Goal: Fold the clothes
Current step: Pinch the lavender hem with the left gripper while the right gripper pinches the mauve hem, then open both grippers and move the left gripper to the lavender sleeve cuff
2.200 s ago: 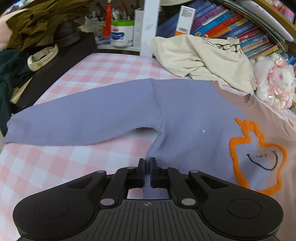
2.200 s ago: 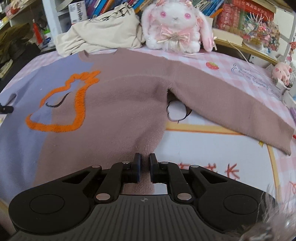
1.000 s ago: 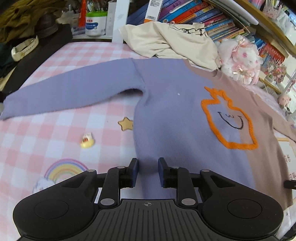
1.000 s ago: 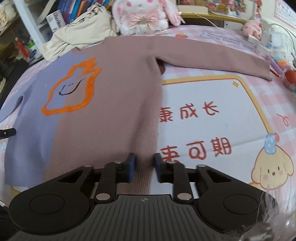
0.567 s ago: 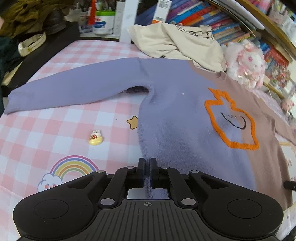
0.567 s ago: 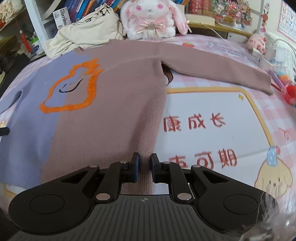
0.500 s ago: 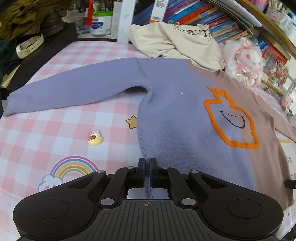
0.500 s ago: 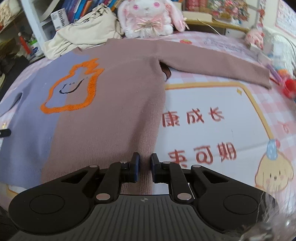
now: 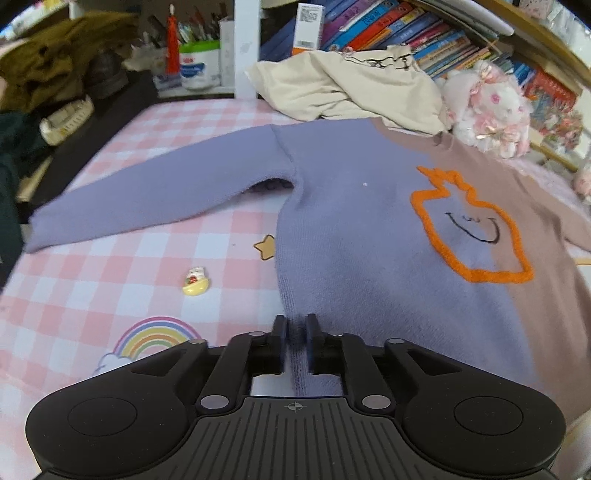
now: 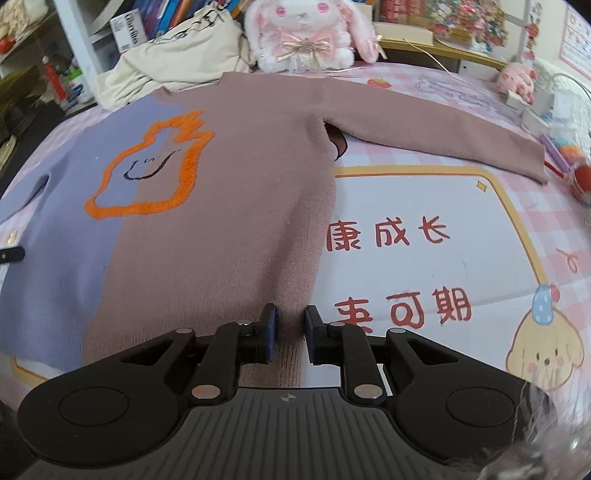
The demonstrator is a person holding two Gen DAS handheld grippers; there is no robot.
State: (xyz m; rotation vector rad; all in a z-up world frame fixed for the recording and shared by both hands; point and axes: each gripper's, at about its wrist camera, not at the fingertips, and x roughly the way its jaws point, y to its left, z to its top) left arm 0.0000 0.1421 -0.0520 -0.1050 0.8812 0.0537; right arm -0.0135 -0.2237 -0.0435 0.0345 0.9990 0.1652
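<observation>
Sweater (image 9: 369, 236) lies flat, front up, on the pink checked mat (image 9: 110, 295), sleeves spread, neck far away beside the plush rabbit (image 10: 303, 33), so its long axis runs straight out from both tools. Left gripper (image 9: 294, 334) sits at the lilac hem corner, fingers narrowly parted with knit between them; right gripper (image 10: 289, 328) straddles the mauve hem corner, a little wider. Neither looks clamped. Each hand is nearest its own corner.
</observation>
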